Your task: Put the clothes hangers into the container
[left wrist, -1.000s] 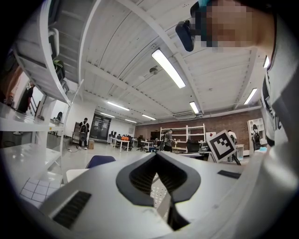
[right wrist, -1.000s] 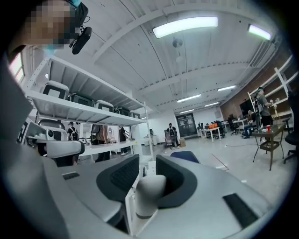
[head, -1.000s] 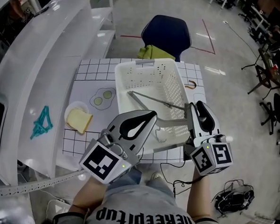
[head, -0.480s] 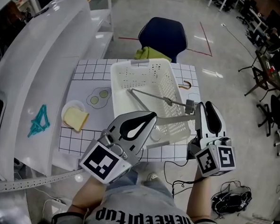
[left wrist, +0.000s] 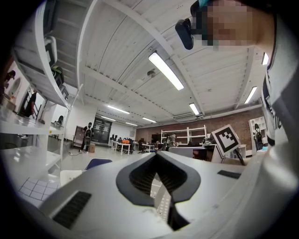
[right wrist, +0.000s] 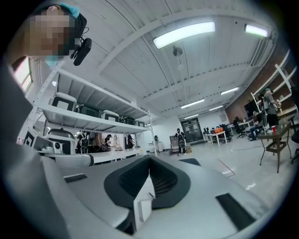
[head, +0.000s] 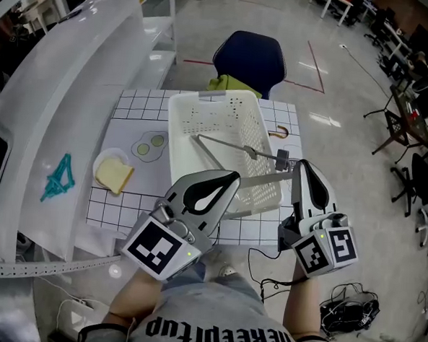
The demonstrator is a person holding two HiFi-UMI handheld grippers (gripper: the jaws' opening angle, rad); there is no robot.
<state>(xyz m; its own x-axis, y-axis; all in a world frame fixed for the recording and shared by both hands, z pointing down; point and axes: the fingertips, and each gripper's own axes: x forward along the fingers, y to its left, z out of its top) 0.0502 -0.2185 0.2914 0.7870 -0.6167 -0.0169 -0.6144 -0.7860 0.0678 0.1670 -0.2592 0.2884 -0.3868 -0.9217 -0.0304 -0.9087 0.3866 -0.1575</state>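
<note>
- The grey hanger [head: 223,143] already lies inside the white basket [head: 204,96], which stands in the middle of the bench [head: 125,212].
- Its long axis runs left to right across the basket, and its hook end rests at the right rim, just beside the right claw [head: 301,168].
- The right claw is closing fully. In the right gripper view its tips meet and nothing is clamped between them.
- The left claw [head: 231,178] hangs over the basket's near edge with its tips together and empty. Only the perforated basket wall shows through the hollow behind the tips.
- A teal triangular thing [head: 56,180], possibly another hanger though too small to be sure, lies well to the left on the white curved shelf. It is nearer the left claw, and its long axis points away from the person.
- A small brown hook [head: 278,131] lies on the bench just right of the basket, nearer the right claw.
- No brand or label shows on the hanger or the basket.
- The only writing is upside-down print on the person's grey shirt, cut off by the frame.
</note>
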